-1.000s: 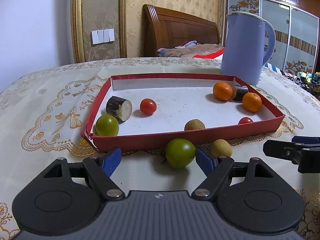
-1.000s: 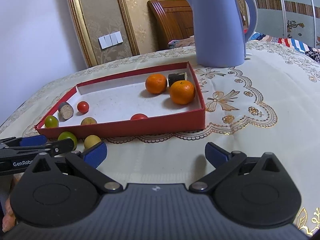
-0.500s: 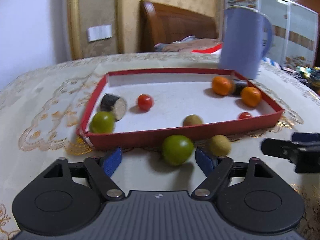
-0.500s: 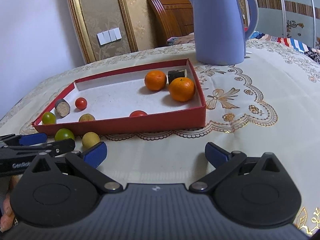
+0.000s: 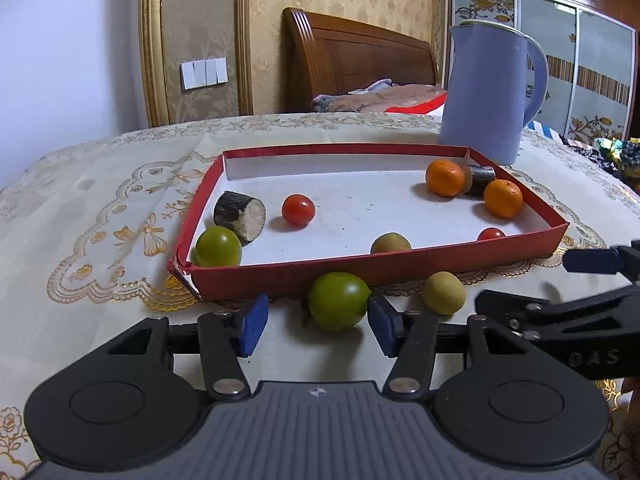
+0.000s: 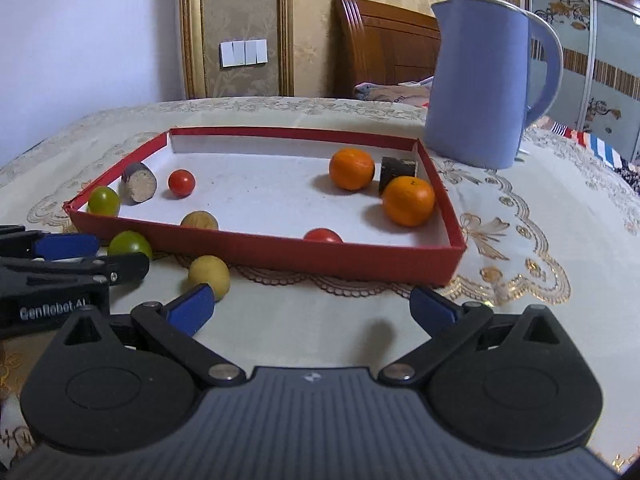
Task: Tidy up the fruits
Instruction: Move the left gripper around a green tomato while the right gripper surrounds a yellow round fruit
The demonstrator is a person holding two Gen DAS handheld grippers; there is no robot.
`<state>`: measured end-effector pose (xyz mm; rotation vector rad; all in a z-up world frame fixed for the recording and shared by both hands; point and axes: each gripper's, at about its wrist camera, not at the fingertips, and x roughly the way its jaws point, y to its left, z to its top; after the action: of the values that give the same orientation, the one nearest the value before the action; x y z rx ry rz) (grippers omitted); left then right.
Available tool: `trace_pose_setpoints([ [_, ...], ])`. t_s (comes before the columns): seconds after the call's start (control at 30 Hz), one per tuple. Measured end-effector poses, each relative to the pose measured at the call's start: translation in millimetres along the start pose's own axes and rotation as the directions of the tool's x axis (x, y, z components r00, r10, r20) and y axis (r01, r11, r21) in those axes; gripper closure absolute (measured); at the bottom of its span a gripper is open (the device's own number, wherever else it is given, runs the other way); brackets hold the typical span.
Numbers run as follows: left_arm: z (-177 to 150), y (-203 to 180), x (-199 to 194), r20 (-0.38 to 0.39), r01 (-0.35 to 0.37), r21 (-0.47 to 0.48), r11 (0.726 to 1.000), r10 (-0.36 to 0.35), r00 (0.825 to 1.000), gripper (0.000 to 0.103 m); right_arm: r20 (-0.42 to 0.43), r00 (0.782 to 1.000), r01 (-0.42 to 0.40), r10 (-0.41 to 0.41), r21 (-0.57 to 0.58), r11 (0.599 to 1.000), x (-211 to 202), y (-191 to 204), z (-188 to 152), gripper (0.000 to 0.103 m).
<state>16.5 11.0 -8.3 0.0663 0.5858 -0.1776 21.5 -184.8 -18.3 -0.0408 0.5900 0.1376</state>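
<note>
A red tray (image 5: 380, 270) (image 6: 280, 252) holds two oranges (image 5: 445, 178), two red tomatoes (image 5: 298, 209), a green fruit (image 5: 218, 246), a tan fruit (image 5: 390, 243) and two dark cane pieces (image 5: 240, 216). On the cloth in front of it lie a green fruit (image 5: 339, 300) (image 6: 129, 244) and a yellow fruit (image 5: 443, 293) (image 6: 209, 272). My left gripper (image 5: 318, 326) is open, its pads on either side of the green fruit, not touching. My right gripper (image 6: 312, 308) is open and empty, its left pad close to the yellow fruit.
A tall blue kettle (image 5: 490, 94) (image 6: 484, 84) stands behind the tray's far right corner. The embroidered cream tablecloth (image 5: 100, 208) covers the table. A wooden headboard and wall lie beyond the far edge.
My left gripper has edged forward so the green fruit sits further between its pads. My right gripper has swung left, facing the tray and the yellow fruit more squarely.
</note>
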Motion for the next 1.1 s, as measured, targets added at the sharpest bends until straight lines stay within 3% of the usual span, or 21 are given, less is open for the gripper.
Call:
trace_pose_setpoints([
  [0.17, 0.5, 11.4, 0.1, -0.016, -0.019, -0.055, 0.998, 0.018, 1.0, 0.034, -0.01, 1.0, 0.0, 0.0, 0.006, 1.0, 7.5, 4.6, 4.4, 0.0],
  [0.57, 0.1, 29.1, 1.7, -0.032, -0.044, -0.146, 0.988, 0.04, 0.999, 0.028, -0.03, 0.999, -0.028, 0.027, -0.04, 0.999, 15.8, 18.9, 7.3, 0.012],
  [0.77, -1.2, 29.5, 3.6, -0.044, -0.056, -0.152, 0.987, 0.05, 0.998, 0.027, -0.037, 0.996, -0.087, 0.086, -0.033, 0.996, 16.8, 19.6, 6.5, 0.026],
  [1.0, -0.8, 24.4, 2.6, -0.035, -0.059, -0.121, 0.991, 0.055, 0.998, 0.027, -0.019, 0.989, -0.15, 0.15, -0.035, 0.988, 10.1, 22.8, 3.2, 0.061],
  [1.1, -0.6, 24.2, 0.9, -0.024, -0.06, -0.122, 0.991, 0.058, 0.998, 0.027, -0.01, 0.988, -0.154, 0.154, -0.028, 0.988, 7.4, 22.2, 2.3, 0.066],
])
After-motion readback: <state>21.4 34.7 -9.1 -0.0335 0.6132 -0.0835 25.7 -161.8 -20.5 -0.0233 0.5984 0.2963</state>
